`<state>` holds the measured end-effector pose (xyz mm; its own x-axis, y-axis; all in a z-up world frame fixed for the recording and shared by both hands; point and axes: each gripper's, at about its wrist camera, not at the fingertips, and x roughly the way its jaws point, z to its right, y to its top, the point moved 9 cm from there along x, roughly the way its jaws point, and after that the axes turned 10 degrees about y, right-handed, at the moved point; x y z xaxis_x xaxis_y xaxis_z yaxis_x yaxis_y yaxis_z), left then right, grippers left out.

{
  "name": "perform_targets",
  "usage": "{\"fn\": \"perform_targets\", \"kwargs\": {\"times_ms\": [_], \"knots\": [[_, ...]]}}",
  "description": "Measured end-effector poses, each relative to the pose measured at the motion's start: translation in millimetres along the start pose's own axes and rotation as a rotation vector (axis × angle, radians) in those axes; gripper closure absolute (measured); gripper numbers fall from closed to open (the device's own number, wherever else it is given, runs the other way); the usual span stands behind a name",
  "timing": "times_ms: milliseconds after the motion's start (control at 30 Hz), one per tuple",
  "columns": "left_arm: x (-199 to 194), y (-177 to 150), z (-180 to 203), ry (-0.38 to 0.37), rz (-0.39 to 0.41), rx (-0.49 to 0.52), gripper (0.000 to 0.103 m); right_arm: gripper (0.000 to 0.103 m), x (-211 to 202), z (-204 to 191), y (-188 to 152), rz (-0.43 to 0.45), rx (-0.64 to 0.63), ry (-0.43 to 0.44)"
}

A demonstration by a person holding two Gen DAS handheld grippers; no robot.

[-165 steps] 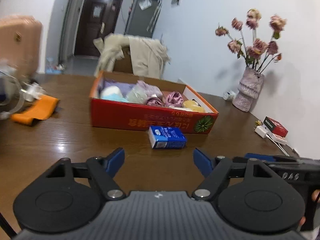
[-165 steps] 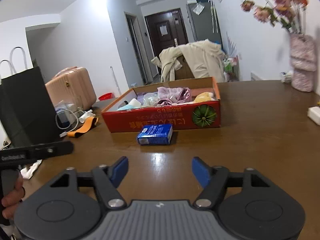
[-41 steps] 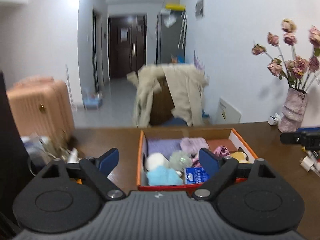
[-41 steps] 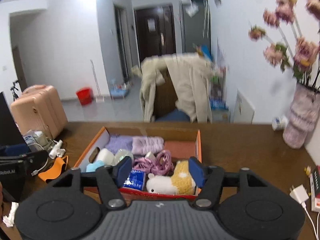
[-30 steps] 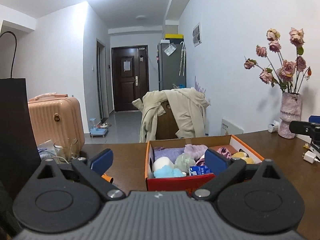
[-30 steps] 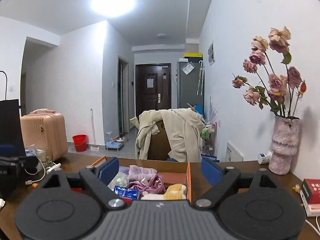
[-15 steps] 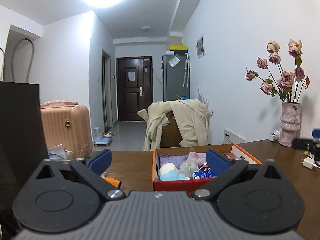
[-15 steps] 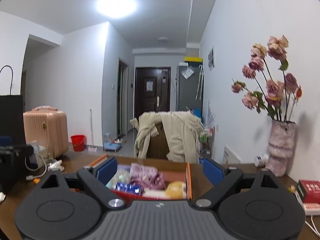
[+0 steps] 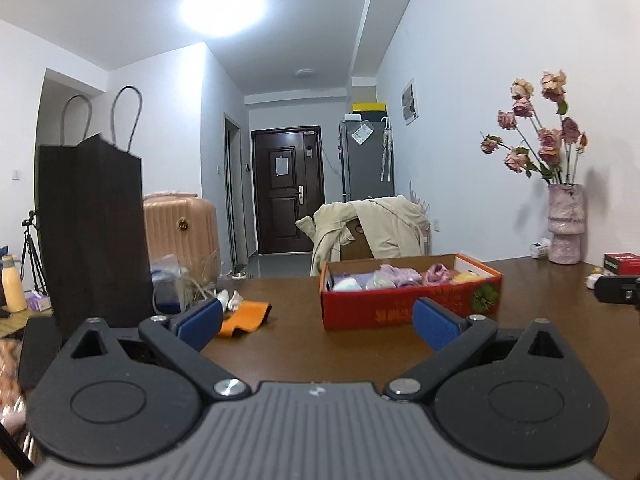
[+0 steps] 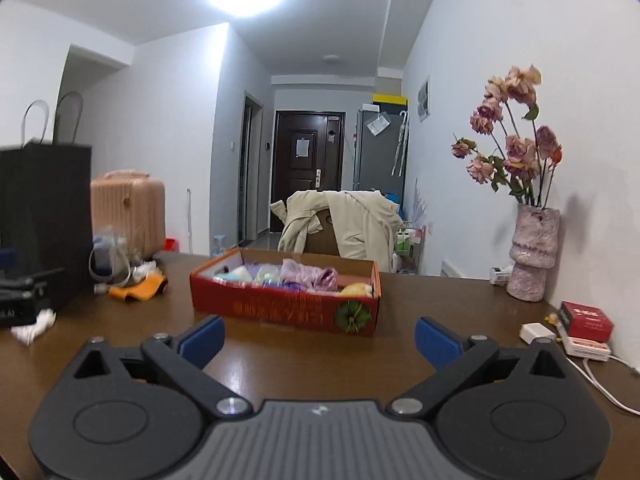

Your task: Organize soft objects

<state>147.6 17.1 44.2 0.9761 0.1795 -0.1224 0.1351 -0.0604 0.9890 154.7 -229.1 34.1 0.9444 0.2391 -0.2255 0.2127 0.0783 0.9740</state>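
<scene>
A red cardboard box (image 9: 408,308) stands on the brown table (image 9: 304,356), filled with several soft things: purple and pink cloths (image 9: 394,274), a white roll, a yellow plush (image 9: 464,277). It also shows in the right wrist view (image 10: 284,308) with purple cloths (image 10: 300,272) and the yellow plush (image 10: 356,290) inside. My left gripper (image 9: 318,322) is open and empty, low over the table in front of the box. My right gripper (image 10: 318,340) is open and empty, also in front of the box.
An orange cloth (image 9: 244,314) lies left of the box. A black paper bag (image 9: 94,236) stands at the left. A pink vase with roses (image 10: 532,252), a red packet (image 10: 586,320) and a white charger (image 10: 536,333) sit at the right edge. A chair with a beige coat (image 10: 344,224) stands behind the table.
Both grippers have dropped low and pulled back from the box, still open and empty. The blue packet that lay in front of the box 5.5 s ago no longer lies on the table.
</scene>
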Motion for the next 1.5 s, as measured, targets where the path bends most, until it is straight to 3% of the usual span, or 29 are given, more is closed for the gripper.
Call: {"fn": "perform_targets", "kwargs": {"times_ms": [133,233,333,533,1500], "knots": [[-46.0,-20.2,-9.2,-0.022,0.007,-0.016,0.000,0.001,-40.2,-16.3,-26.5,0.091,0.068,-0.049],[-68.5,-33.0,-11.1,-0.030,0.033,0.006,0.000,0.000,-50.8,-26.3,-52.0,0.047,0.066,-0.035],[-62.9,-33.1,-11.2,-0.022,0.023,-0.005,0.000,0.000,-46.5,-29.6,-64.5,-0.007,0.068,-0.025],[-56.7,-30.0,-6.3,-0.042,0.009,-0.037,0.000,0.000,-50.8,-33.9,-59.3,0.032,0.066,-0.007],[-58.0,-32.5,-6.9,-0.052,0.004,-0.034,0.000,0.000,-46.7,-28.9,-60.9,0.015,0.091,-0.009]]}}
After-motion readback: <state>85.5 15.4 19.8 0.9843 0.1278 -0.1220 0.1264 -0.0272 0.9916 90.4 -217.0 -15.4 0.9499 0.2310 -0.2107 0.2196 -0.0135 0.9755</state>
